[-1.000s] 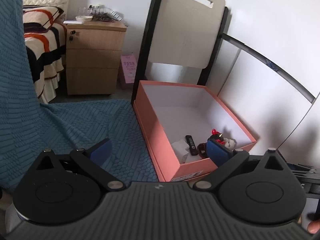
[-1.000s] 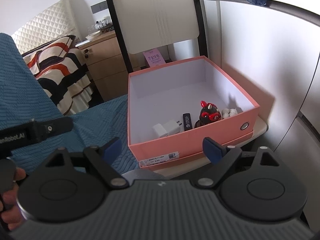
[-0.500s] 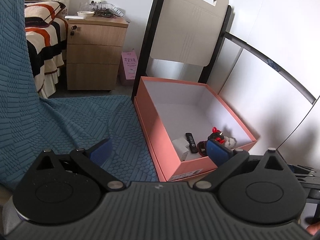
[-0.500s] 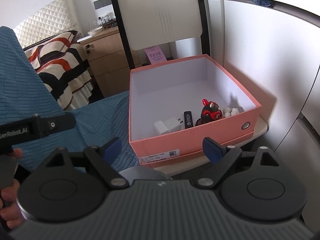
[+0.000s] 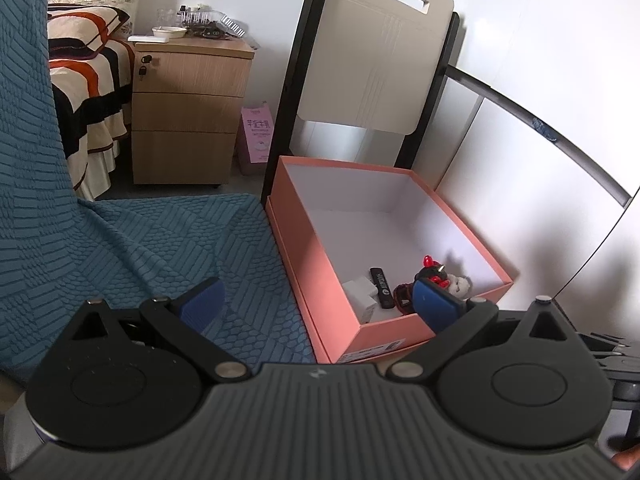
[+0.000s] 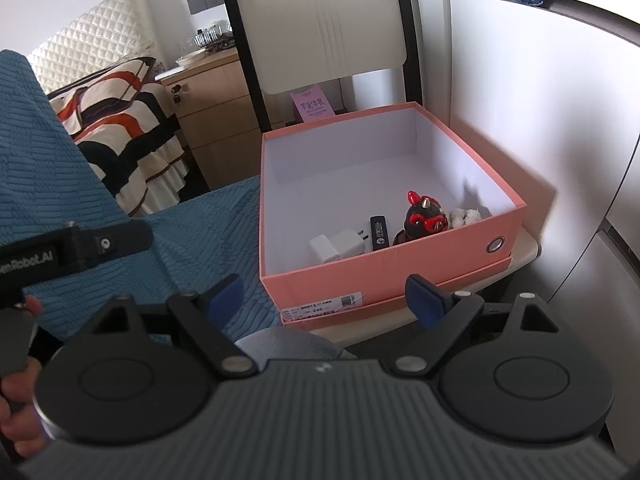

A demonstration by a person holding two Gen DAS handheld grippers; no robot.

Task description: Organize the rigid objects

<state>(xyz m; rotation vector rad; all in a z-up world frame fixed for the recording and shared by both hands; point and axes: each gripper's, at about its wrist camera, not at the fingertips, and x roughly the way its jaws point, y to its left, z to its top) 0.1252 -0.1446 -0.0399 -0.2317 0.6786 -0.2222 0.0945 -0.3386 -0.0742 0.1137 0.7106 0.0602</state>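
Box [image 6: 384,276], salmon pink with a white inside, sits open at centre right of the right wrist view; in the left wrist view the box [image 5: 320,264] lies right of centre, its near corner low in the frame. Along its near wall lie a white charger [image 6: 338,243], a black stick [image 6: 379,231], a red-and-black figurine [image 6: 424,214] and a small pale lump [image 6: 464,216], perhaps a fuzzy toy, too blurred to name. The charger [image 5: 362,298], stick [image 5: 382,286] and figurine [image 5: 432,270] also show in the left view, partly behind a blue finger pad.

Left gripper [image 5: 320,300] hangs with its jaws spread wide and nothing between them, low over the blue cloth [image 5: 140,240] and the box's near left corner. Right gripper [image 6: 326,298] is likewise spread wide and empty, low in the frame before the box's labelled front wall.

A cream chair back [image 6: 324,20] stands behind the box, a wooden cabinet [image 5: 188,112] at upper left, and a striped bed [image 6: 120,120] beside it.
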